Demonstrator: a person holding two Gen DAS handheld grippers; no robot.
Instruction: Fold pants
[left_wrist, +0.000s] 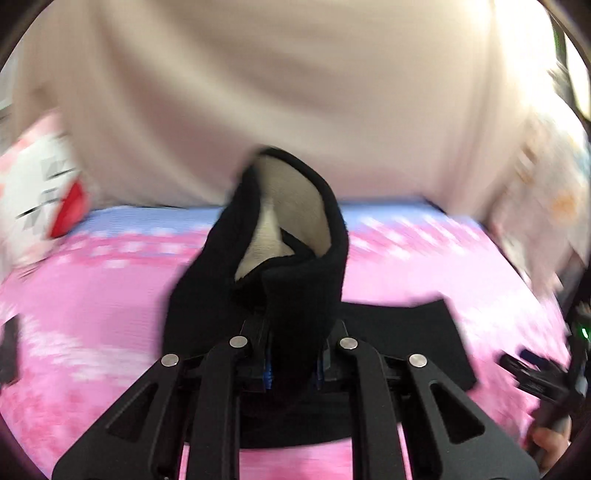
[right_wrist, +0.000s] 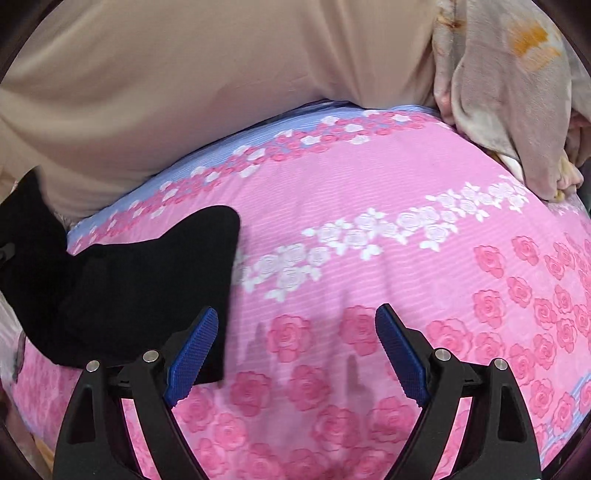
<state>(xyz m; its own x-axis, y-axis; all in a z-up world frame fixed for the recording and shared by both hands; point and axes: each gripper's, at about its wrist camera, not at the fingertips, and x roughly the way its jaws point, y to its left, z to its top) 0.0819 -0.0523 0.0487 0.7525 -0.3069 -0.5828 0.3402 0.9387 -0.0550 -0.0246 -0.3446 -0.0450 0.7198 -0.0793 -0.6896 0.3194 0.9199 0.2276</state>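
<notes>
The black pants (left_wrist: 303, 284) have a cream lining that shows at the raised opening. My left gripper (left_wrist: 293, 369) is shut on a bunched fold of them and holds it up off the pink bedspread (left_wrist: 92, 314); more black cloth (left_wrist: 406, 339) lies flat behind it. The left wrist view is motion-blurred. In the right wrist view the pants (right_wrist: 147, 284) lie at the left on the bedspread (right_wrist: 369, 184). My right gripper (right_wrist: 295, 354) is open and empty, its left blue pad (right_wrist: 192, 358) over the cloth's right edge.
A person in a beige garment (right_wrist: 184, 92) stands at the bed's far edge. A crumpled floral cloth (right_wrist: 509, 92) lies at the far right. A white and red object (left_wrist: 48, 192) sits at the left. The right gripper shows at the left wrist view's right edge (left_wrist: 535, 376).
</notes>
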